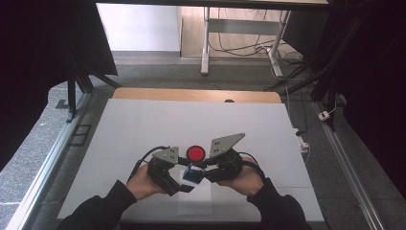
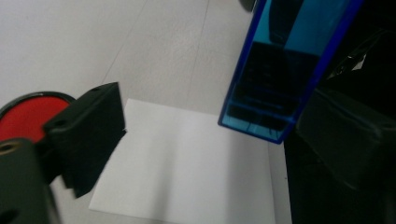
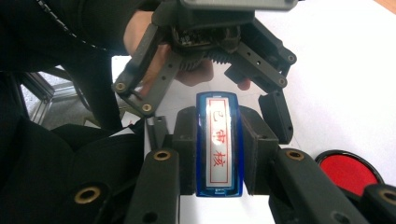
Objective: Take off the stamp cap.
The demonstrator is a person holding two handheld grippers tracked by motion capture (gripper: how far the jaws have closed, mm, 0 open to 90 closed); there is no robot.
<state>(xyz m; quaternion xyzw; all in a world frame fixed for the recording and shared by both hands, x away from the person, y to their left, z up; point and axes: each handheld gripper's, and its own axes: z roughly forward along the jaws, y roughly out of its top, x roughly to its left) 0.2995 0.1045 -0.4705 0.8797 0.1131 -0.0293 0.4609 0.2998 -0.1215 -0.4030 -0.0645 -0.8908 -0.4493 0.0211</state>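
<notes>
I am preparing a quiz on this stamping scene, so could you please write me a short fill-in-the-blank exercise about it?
1. The right claw is shut on a ____ rectangular stamp.
2. The characters on the stamp's label are printed in ____.
3. The round ink pad on the table is ____.
4. Below the stamp lies a white sheet of ____.

Missing words: blue; red; red; paper

A lab or test room set up for recording: black curtains hang at both sides of the frame, metal rails flank a white-covered table, and loose cables trail under a desk at upper centre.
</notes>
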